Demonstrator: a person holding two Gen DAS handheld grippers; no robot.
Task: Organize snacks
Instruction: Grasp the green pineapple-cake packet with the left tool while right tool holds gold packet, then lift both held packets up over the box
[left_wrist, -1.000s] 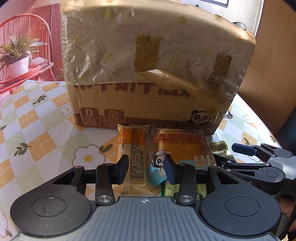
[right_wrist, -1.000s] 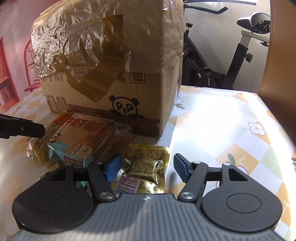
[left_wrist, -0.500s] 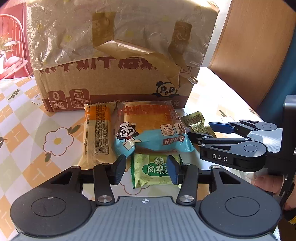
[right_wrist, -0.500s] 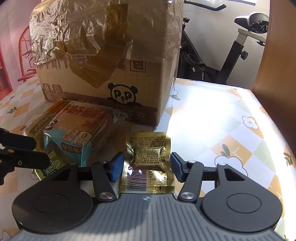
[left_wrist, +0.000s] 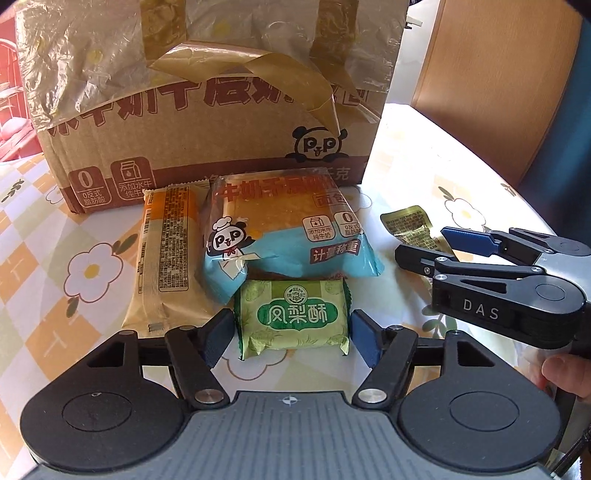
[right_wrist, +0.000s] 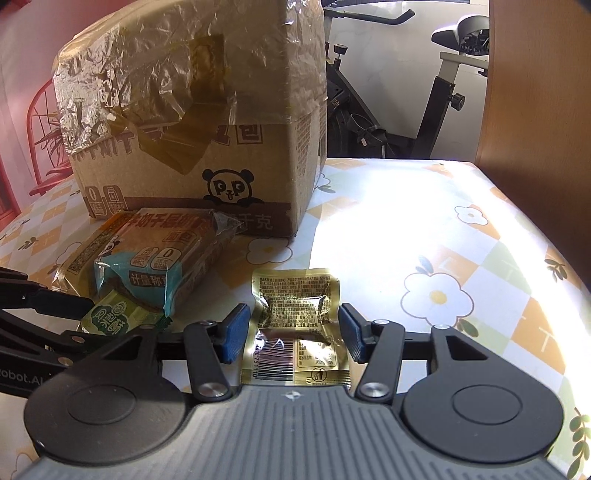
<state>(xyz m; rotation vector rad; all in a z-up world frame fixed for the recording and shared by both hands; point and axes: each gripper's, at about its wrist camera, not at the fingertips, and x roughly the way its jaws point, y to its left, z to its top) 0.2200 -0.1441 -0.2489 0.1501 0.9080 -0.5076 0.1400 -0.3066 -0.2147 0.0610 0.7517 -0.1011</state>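
A taped cardboard box stands at the back of the table; it also shows in the right wrist view. In front lie an orange snack bar, a blue bread pack, a green pineapple cake pack and a gold pouch. My left gripper is open with the green pack between its fingers. My right gripper is open around the gold pouch, which lies flat on the table. The right gripper also shows in the left wrist view.
The table has a flowered checked cloth. A wooden chair back stands at the right. An exercise bike stands beyond the table. The blue bread pack and green pack lie left of my right gripper.
Both grippers have drawn back from the box and opened wider. The green pack now sits between the left fingers, the gold pouch between the right fingers.
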